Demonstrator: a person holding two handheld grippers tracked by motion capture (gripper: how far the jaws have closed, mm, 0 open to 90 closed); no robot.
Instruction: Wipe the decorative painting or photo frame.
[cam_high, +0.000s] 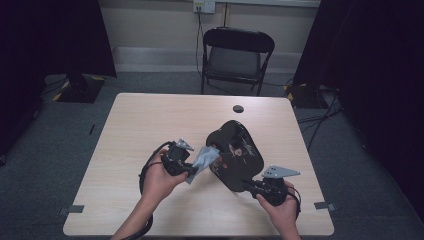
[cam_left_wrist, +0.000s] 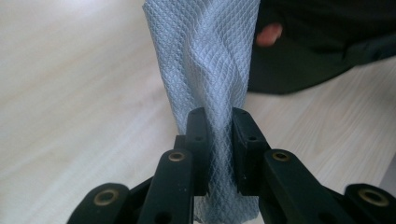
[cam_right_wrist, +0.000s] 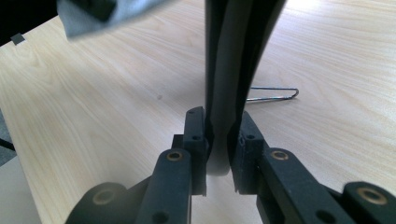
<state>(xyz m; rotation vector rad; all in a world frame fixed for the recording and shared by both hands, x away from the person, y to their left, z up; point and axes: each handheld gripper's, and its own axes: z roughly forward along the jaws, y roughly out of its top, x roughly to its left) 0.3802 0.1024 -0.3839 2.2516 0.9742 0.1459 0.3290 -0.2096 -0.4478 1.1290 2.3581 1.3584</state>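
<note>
High view, middle of the frame: the right gripper (cam_high: 248, 185) pinches the black tray (cam_high: 236, 152) up on its edge so the left gripper (cam_high: 192, 170), clamped on a grey cloth (cam_high: 204, 158), can wipe it.

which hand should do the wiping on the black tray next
Left. The left gripper is shut on the grey cloth right beside the tray, while the right gripper clamps the tray's edge, steadying it.

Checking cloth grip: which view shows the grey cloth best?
Left gripper view: the grey cloth fills its centre, pinched between the jaws. High view shows it small beside the black tray; right gripper view catches a blurred corner.
</note>
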